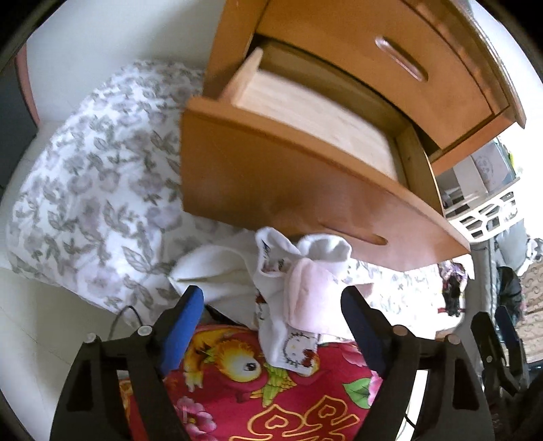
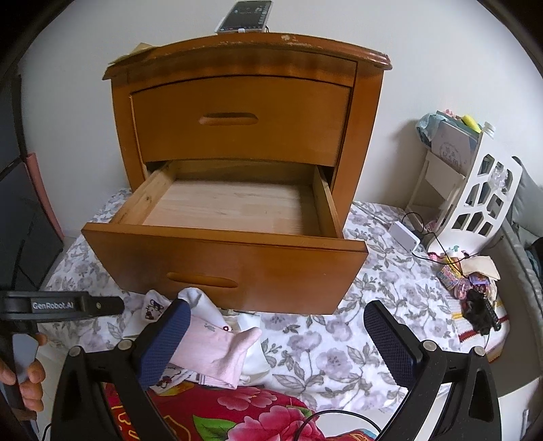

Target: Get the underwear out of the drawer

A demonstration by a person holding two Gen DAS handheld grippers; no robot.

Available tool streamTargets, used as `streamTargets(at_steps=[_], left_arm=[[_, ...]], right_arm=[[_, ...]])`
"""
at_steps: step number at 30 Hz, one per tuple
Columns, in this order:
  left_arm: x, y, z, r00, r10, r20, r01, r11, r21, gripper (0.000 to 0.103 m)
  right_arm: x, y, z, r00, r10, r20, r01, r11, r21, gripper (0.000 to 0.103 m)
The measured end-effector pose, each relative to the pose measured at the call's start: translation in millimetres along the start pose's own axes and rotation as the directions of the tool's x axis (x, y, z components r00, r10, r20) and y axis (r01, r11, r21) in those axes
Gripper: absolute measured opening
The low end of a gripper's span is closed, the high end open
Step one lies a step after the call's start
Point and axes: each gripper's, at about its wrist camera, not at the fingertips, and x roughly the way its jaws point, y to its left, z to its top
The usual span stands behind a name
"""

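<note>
A small pile of underwear (image 1: 298,288), white and pale pink with a cartoon-cat print, lies on the bed just in front of the wooden nightstand. The pile (image 2: 217,349) rests partly on a red floral blanket (image 1: 244,390). The lower drawer (image 2: 230,207) is pulled out and its wooden floor is bare. My left gripper (image 1: 271,291) hangs open above the pile, its blue pads wide apart and touching nothing. My right gripper (image 2: 276,307) is open too, to the right of the pile, with only the bedsheet between its fingers.
The upper drawer (image 2: 237,118) is shut. A phone (image 2: 244,15) lies on the nightstand top. A white lattice rack (image 2: 475,193), a white box with a cable (image 2: 404,235) and small clutter (image 2: 475,288) sit at the right. A hand (image 2: 30,376) holds the left gripper's handle.
</note>
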Motion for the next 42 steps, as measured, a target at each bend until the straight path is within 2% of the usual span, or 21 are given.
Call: streamTargets(at_steps=[8,10,16,23,33,42], left_arm=[[-24,0,-5,0.991,0.076,0.111,-0.083,0.995,0.06,0.091],[-29,-2,-6,0.987,0.091,0.136,-0.102,0.992,0.078,0.096],[-42,-9,-11,0.972,0.133,0.196,-0.159,0.979,0.126,0.097],[-61,-18,-17,0.945,0.173,0.279,-0.224,0.961,0.163,0.097],[-81,-23,-21,0.919,0.207,0.336,-0.275,0.946,0.171,0.097],[-83,-23,-22,0.911,0.229,0.342,-0.294,0.943,0.153,0.097]], right_arm=[[-9,4,-1,1.0,0.01,0.005,-0.01,1.0,0.006,0.103],[-12,5,0,1.0,0.011,0.009,-0.011,1.0,0.006,0.103],[-17,5,0,1.0,0.015,0.015,-0.016,1.0,0.014,0.103],[-22,5,0,1.0,0.014,0.022,-0.015,1.0,0.026,0.103],[-28,5,0,0.999,-0.003,0.038,0.002,0.999,0.035,0.103],[-29,5,1,0.999,-0.009,0.043,0.007,0.999,0.04,0.103]])
